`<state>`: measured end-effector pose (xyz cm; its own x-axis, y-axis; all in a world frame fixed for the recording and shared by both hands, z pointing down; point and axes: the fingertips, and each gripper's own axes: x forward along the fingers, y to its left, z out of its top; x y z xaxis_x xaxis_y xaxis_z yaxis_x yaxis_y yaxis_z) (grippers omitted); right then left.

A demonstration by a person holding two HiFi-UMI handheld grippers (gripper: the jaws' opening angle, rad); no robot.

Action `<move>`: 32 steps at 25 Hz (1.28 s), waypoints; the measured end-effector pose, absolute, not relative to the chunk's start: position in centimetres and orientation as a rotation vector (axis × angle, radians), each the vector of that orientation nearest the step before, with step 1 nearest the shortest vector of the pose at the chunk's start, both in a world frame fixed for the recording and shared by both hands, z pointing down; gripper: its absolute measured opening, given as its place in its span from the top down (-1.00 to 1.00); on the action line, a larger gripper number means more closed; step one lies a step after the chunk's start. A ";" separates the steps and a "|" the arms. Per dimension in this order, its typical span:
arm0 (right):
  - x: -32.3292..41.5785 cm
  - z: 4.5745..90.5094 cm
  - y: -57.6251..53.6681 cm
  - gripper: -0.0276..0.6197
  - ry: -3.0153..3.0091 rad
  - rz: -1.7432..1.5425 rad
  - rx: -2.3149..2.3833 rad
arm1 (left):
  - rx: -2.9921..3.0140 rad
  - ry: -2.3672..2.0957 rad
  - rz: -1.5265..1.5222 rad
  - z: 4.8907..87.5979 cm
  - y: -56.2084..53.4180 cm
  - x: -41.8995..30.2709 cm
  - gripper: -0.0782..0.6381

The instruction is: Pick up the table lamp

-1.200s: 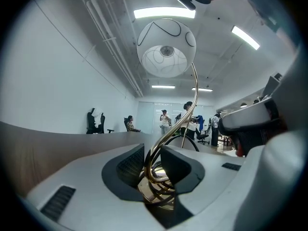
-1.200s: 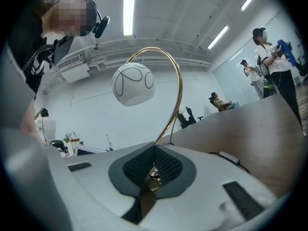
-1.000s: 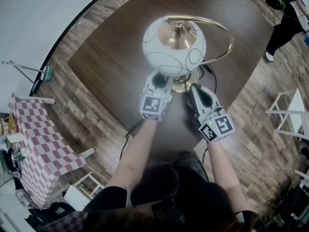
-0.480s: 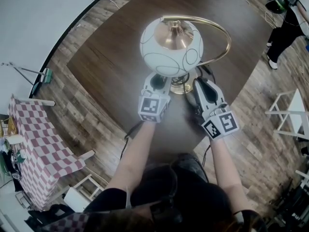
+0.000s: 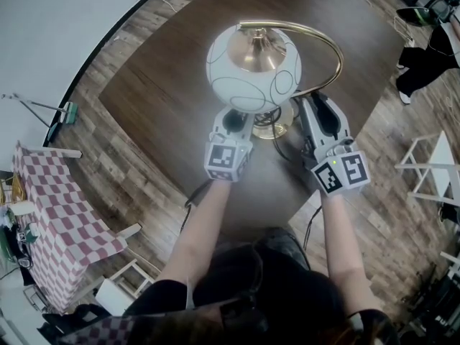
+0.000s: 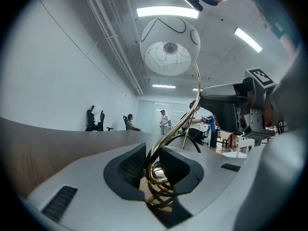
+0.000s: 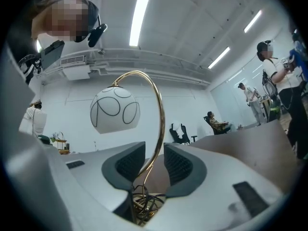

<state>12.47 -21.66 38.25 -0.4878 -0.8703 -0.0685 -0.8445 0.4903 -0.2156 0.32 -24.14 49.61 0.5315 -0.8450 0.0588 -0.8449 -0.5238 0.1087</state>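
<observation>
1. Right gripper: the jaws have just been opening and now stand released. The brass stem rises between the pads with a gap on either side. Nothing is grasped.
2. Left gripper: the jaws have just closed a little. They look clenched on the low part of the stem, just above the coiled cord.
3. Table lamp: upright at upper centre of the head view, on the dark counter. Its globe hangs over the left gripper. The base appears to rest on the counter, so it is not yet lifted.
4. Against a second earlier:
   - The right gripper sat lower in the frame, below the base, with its jaws pinched together.
   - It has since travelled toward the upper right and now straddles the stem.
   - The left gripper and the lamp keep their places.
5. Reading: the right hand has been re-placed for a second hold. The next move likely calls for those jaws to close on the stem before any lift. The globe looks top-heavy, so a one-sided grip could let it swing.
</observation>
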 end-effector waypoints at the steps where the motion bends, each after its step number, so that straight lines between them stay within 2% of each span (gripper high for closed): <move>1: 12.5 38.0 -21.8 0.53 2.564 -0.219 -1.498 | 2.639 -1.464 -0.002 49.6 -24.1 0.3 0.53; 7: 12.4 37.4 -22.6 0.53 2.559 -0.165 -1.583 | 2.639 -1.465 -0.003 49.6 -24.1 0.3 0.53; 10: 12.5 37.3 -23.0 0.62 2.541 -0.172 -1.595 | 2.638 -1.461 -0.005 49.7 -24.2 0.3 0.53; 28: 12.6 35.3 -24.8 0.71 2.511 -0.138 -1.606 | 2.637 -1.450 -0.005 49.8 -24.1 0.3 0.51; 32: 12.7 35.0 -25.1 0.79 2.500 -0.137 -1.617 | 2.633 -1.446 -0.007 49.8 -24.2 0.3 0.51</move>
